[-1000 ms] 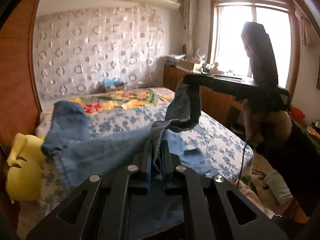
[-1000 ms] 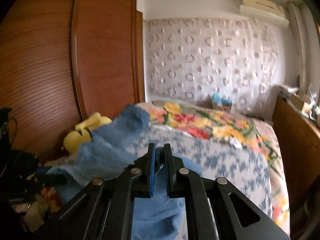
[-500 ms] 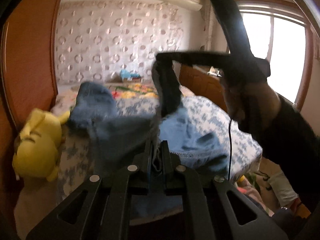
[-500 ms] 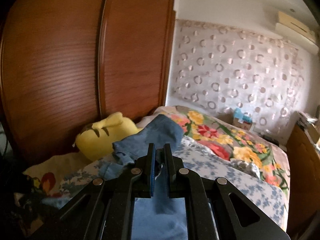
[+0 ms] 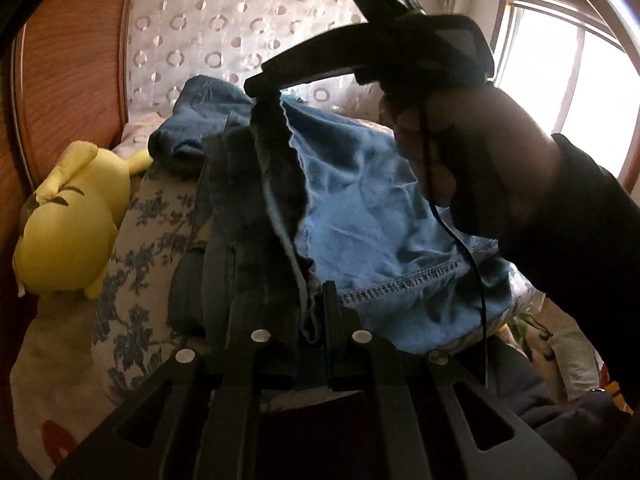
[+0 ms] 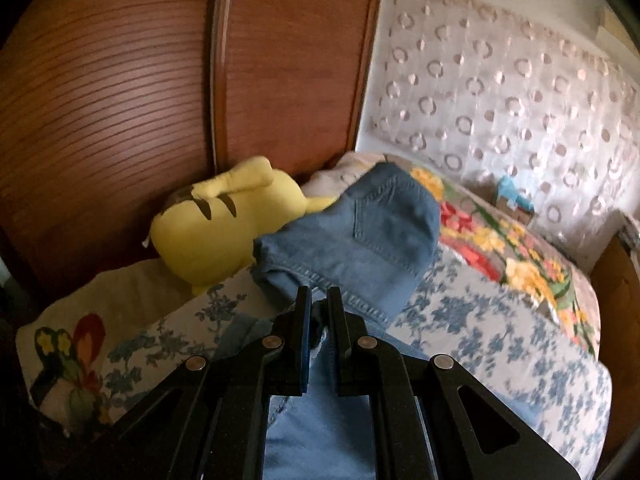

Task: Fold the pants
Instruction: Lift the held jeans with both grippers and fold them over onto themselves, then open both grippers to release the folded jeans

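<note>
The pants (image 6: 360, 240) are blue denim jeans lying on a bed (image 6: 500, 340), their length running from the near edge, where both grippers hold them, away toward the wooden headboard end, with the waist and a stitched back pocket at the far end beside a yellow plush toy (image 6: 224, 224). The left gripper (image 5: 314, 312) has its jaws pressed together on a bunched fold of denim near a hem with pale, heavy topstitching. The right gripper (image 6: 319, 312) is likewise clamped on a small wad of the same cloth, and in the left wrist view it shows as a black tool held in the person's right hand (image 5: 460, 152), lifting a strip of fabric with a frayed, wavy edge so that it hangs almost straight down. Between the two grips the denim stands up in a crumpled ridge, darker on the shaded left face and lighter, creased and slightly glossy on the lit right face. The bed cover is white cotton printed with blue flowers, and farther back lies a blanket (image 6: 520, 256) with red and yellow blooms. The plush toy is smooth and rounded, with dark stripes on its back. Behind it rises a reddish wood panel (image 6: 120, 100) with fine horizontal grooves, and a sheer curtain (image 6: 500, 100) with ring patterns covers the far wall.
</note>
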